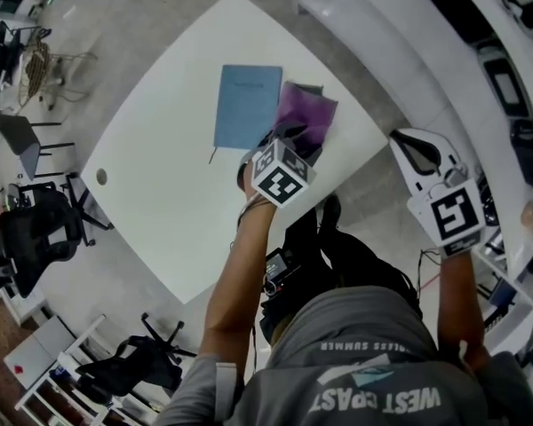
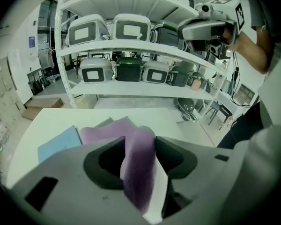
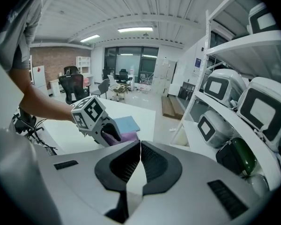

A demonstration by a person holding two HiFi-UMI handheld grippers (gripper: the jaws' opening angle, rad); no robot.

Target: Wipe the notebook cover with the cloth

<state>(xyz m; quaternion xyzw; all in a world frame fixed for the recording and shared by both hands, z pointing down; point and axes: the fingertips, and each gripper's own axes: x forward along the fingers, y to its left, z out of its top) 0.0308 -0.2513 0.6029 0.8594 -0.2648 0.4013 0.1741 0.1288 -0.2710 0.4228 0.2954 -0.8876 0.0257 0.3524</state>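
A: Fingers on my left gripper stand wide, purple cloth loose between them. Obstructions?
B: I see the right gripper pinched together, empty, past the bench edge. Blue notebook lies flat beside the cloth; shelves beyond.

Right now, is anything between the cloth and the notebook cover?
Nothing visible does. The purple cloth hangs between the open jaws of the left gripper, right beside the blue notebook on the white table. The cover is bare, so the path across it looks clear.
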